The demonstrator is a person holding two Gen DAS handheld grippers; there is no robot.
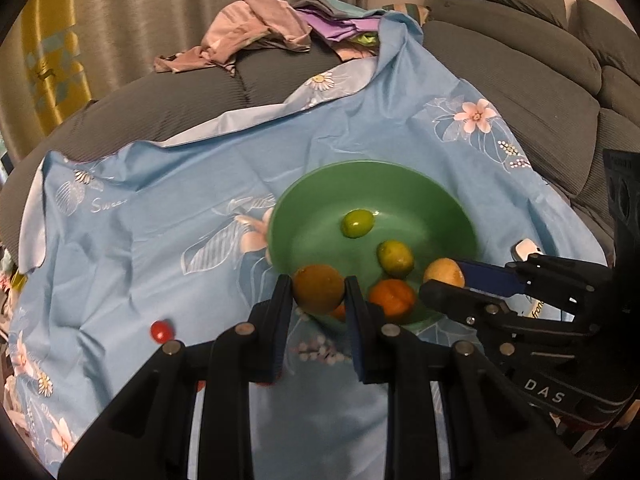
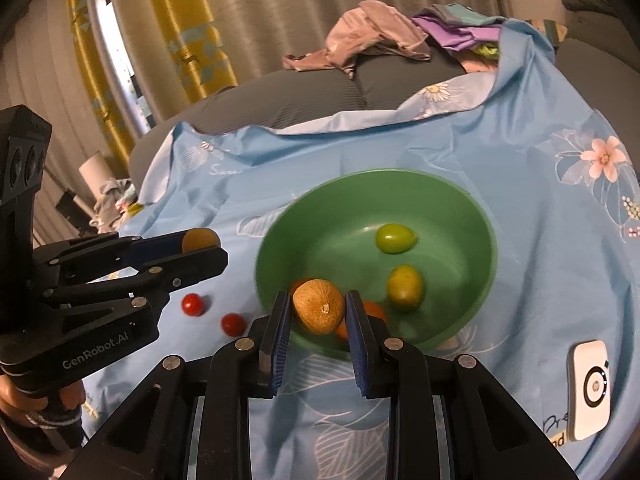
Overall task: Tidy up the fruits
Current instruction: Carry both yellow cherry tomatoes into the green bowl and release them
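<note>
Left wrist view: nearest the lens, the left gripper [image 1: 318, 294] is clamped on a brown round fruit [image 1: 319, 288], held at the near rim of a green bowl [image 1: 304, 204]. Just right of it, the right gripper [image 1: 442, 282] reaches in from the right edge, its two fingers pinching a yellowish-brown fruit [image 1: 443, 272] over the bowl's near right side. A small red fruit [image 1: 161, 331] lies on the blue floral cloth [image 1: 160, 240] to the near left, outside the bowl. Inside the bowl sit an orange fruit [image 1: 392, 297] near the front, a yellow-green fruit [image 1: 395, 258] behind it, and a green fruit [image 1: 357, 223] farther back. The cloth is spread over a grey sofa [image 1: 520, 80], and a heap of pink and purple clothes [image 1: 256, 28] lies at the far end before pale curtains [image 1: 200, 0].

Right wrist view: the right gripper [image 2: 319, 312] grips its speckled tan fruit [image 2: 319, 311] at the bowl's [image 2: 400, 184] near rim. A white device [image 2: 591, 388] rests on the cloth at near right. On the left, the left gripper [image 2: 208, 246] holds its fruit [image 2: 200, 239] well clear of the bowl, above two red fruits [image 2: 193, 304] lying side by side on the cloth.
</note>
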